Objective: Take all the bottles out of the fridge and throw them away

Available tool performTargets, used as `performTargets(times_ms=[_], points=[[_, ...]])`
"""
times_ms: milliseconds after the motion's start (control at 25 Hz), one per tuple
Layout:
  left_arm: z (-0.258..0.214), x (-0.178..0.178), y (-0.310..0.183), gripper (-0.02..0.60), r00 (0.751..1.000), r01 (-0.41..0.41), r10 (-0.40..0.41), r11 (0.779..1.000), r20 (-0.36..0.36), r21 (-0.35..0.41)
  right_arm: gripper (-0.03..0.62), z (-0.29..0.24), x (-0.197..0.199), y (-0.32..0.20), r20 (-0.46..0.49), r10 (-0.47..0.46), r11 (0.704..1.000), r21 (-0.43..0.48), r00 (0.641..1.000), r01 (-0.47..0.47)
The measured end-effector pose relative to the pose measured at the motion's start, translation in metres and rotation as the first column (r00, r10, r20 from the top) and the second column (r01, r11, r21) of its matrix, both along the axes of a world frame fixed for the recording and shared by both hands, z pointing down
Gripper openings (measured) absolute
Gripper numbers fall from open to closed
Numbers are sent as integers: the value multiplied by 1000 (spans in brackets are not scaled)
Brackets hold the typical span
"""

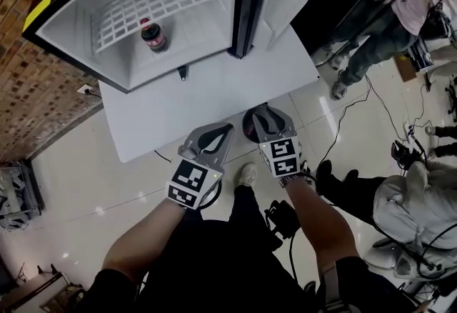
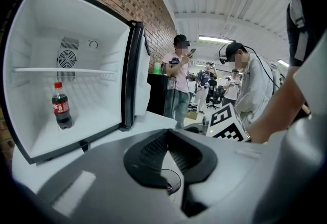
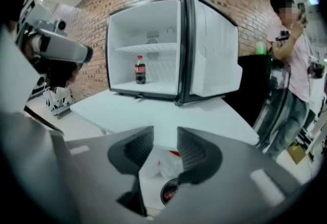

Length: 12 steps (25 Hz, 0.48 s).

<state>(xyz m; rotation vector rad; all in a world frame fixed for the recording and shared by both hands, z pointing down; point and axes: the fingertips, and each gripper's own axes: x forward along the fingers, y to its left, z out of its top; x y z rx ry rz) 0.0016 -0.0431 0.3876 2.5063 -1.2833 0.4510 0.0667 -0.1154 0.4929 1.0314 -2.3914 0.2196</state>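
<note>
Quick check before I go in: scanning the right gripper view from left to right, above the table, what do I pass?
The left gripper → cola bottle inside the fridge → open fridge door → person in a pink shirt.

One dark cola bottle (image 3: 139, 70), red cap and red label, stands upright inside the open fridge (image 3: 153, 18), on its floor beneath the wire shelf, left of centre.

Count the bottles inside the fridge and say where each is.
1. The cola bottle stands upright on the floor of the fridge, under the wire shelf. The interior shows fully; none seems hidden.
</note>
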Motion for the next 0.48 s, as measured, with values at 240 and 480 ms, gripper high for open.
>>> performTargets(times_ms=[240,480], points=[[-21,-24,0,3,998,62,-61,997,-11,44,141,-54,-26,4,41,-53,996,71,998,50],[-45,-64,-1,3,990,142,-142,986,-16,89,141,-102,-74,11,68,-146,980,143,987,135]])
